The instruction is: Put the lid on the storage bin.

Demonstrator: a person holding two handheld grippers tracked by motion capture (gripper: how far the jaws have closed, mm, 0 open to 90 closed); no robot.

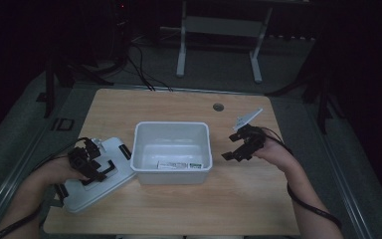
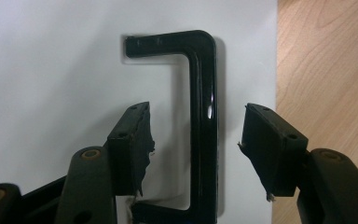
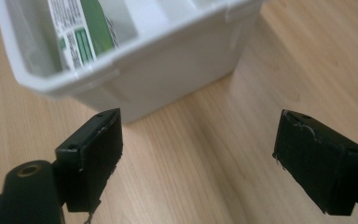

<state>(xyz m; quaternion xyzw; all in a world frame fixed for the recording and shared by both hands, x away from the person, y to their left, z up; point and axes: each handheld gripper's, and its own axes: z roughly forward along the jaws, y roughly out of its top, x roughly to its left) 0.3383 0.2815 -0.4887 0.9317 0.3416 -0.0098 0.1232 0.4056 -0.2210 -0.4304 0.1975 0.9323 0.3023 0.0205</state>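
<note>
- Left gripper (image 1: 95, 168) over the white lid (image 1: 110, 149) near the desk's (image 1: 238, 199) front left corner, jaws part-way apart.
- Black handle (image 2: 203, 121) of the lid standing between the two pads (image 2: 130, 149), neither pad pressing on it; a gap on each side in the left gripper view.
- Lid flat on the desk, one edge just beside the left wall of the white box (image 1: 173, 128).
- Box open, at the middle of the desk, a small green-and-white carton (image 1: 179, 165) lying inside against its front wall.
- Right gripper (image 1: 235, 155) just beside the box's right wall, apart from it, above bare wood toward the right edge.
- Jaws there spread wide, nothing between them; box corner and carton (image 3: 81, 35) ahead and to the upper left in the right gripper view.
</note>
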